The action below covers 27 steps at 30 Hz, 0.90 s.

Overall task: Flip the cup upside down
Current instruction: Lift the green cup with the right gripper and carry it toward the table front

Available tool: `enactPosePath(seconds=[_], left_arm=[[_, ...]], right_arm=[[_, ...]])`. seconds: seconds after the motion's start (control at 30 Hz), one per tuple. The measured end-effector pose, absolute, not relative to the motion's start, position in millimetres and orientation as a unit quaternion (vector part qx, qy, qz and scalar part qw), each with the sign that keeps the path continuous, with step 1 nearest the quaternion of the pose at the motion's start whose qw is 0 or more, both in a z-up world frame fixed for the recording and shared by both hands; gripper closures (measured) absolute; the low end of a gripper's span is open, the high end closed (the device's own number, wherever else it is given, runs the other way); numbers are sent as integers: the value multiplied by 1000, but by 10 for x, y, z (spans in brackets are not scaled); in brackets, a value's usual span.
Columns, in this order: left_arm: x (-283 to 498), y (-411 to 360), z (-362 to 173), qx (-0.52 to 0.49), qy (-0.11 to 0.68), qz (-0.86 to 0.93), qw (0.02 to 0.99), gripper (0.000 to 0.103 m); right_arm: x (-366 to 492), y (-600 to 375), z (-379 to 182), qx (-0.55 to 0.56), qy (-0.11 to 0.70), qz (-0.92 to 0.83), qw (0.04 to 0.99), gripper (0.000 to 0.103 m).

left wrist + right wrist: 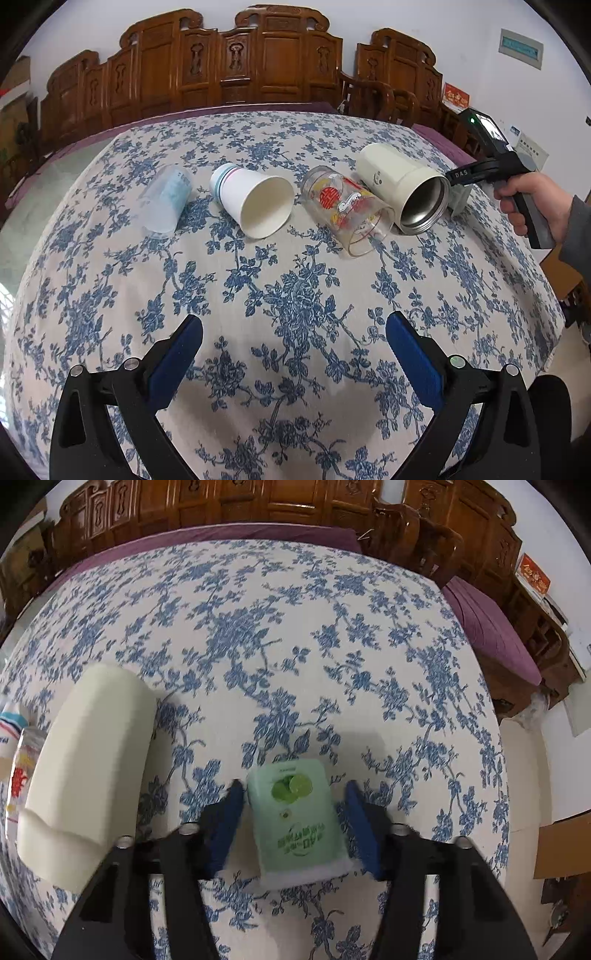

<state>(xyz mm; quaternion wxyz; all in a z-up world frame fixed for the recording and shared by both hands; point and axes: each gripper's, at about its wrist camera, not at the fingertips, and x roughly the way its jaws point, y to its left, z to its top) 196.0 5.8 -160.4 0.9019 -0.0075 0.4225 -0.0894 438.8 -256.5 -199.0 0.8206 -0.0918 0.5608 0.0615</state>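
The left gripper [294, 338] hangs low over the desk [295, 280] with its blue-padded fingers [413, 354] spread wide and nothing between them; only flowered cloth shows in the gap. The cups lie well beyond those fingertips, in a row across the far half of the desk, all on their sides. From the left there is a clear plastic cup [166, 201], then a white paper cup [255, 199] with pink and blue bands and its mouth turned toward the camera, then a glass cup [347, 214] printed in red and yellow, and touching it a cream insulated cup [402, 188] with a steel-lined mouth. This view alone shows the whole row, and the person's right hand [532, 206] on the other tool's handle just right of the cream cup. The right wrist view alone shows what lies at the right gripper [294, 794]: a green tissue packet [299, 816] with a lime picture sits between its fingers [360, 827], which stand at a middling width; the left finger looks to be against the packet and the right one just clear, though motion blur leaves that uncertain. The cream insulated cup [88, 764] lies outside those fingers, just beside the left one, its closed base pointing away, with slivers of the glass cup [20, 771] and paper cup [11, 723] at the frame's left edge.
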Motion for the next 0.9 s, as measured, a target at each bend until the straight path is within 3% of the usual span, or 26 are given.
enactPosePath(seconds=[0.57, 0.9], left_arm=[[1510, 309, -1250, -16, 397, -57, 916, 8], [1268, 569, -1166, -30, 392, -29, 919, 8]], right_arm=[[3114, -2138, -1216, -60, 498, 163, 850, 53], [2338, -1263, -1276, -48, 487, 245, 837, 53]])
